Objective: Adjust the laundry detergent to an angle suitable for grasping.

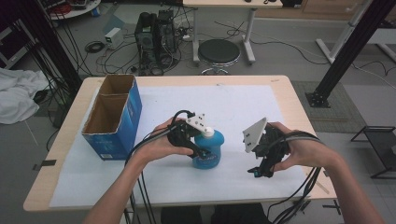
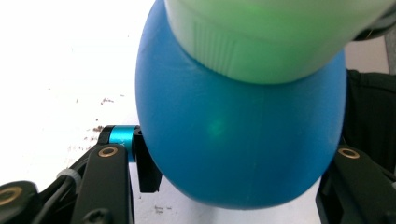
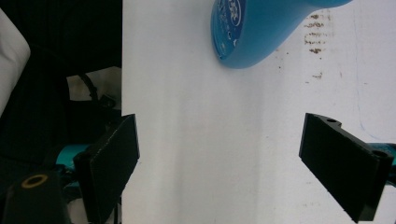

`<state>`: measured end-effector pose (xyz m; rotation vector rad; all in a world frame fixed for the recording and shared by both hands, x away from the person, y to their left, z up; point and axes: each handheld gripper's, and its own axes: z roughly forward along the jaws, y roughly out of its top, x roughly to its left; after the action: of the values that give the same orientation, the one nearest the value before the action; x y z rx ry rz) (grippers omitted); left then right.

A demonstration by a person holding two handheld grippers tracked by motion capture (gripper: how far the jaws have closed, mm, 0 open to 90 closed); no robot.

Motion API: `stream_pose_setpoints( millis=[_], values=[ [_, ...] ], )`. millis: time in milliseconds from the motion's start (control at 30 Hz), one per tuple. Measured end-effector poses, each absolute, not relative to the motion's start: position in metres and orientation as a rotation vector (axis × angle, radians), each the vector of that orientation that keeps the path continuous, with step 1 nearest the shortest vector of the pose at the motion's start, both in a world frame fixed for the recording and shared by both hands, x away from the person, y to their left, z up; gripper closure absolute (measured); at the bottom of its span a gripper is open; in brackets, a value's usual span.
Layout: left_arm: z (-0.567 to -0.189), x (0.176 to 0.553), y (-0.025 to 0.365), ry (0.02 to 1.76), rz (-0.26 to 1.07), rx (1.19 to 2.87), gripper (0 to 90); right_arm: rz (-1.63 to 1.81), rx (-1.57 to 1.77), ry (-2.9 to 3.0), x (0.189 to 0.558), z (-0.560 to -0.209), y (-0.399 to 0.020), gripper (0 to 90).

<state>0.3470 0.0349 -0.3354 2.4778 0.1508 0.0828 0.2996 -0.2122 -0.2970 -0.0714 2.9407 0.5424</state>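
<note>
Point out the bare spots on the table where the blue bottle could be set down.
Free: the white sheet behind the round blue bottle, and the front strip left of it below the open blue cardboard box. Crowded: between the bottle and the right gripper.

Left side: an open blue cardboard box with two compartments (image 1: 113, 116) stands at the left of the white-covered wooden tabletop (image 1: 243, 100), blocking passage there.
Centre: a round blue plastic bottle with a pale cap (image 1: 210, 148) stands upright, clamped in the left gripper (image 1: 190, 140).
Gap: bare sheet lies between bottle and right gripper (image 1: 263, 161), whose jaws stand apart.
Far half: open, unobstructed sheet.
</note>
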Motion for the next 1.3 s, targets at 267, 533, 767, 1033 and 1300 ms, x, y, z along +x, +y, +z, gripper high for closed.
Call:
stream_pose_setpoints(
  millis=[267,533,767,1033,1300],
  values=[
    [-0.341,0.349,0.039,0.16,0.054,2.451,44.0,0.533,-0.07,2.945,0.3,-0.298,-0.211,11.4],
    [-0.343,0.353,0.041,0.165,0.025,2.437,43.4,0.532,-0.079,2.947,0.301,-0.299,-0.209,11.3],
    [-0.343,0.353,0.041,0.151,0.03,2.448,43.1,0.538,-0.079,2.945,0.301,-0.3,-0.206,11.3],
    [-0.344,0.352,0.041,0.175,0.015,2.436,42.7,0.525,-0.082,2.95,0.301,-0.301,-0.205,11.3],
    [-0.35,0.351,0.038,0.174,0.023,2.489,37.1,0.526,-0.072,2.949,0.3,-0.3,-0.206,11.3]
  ],
)
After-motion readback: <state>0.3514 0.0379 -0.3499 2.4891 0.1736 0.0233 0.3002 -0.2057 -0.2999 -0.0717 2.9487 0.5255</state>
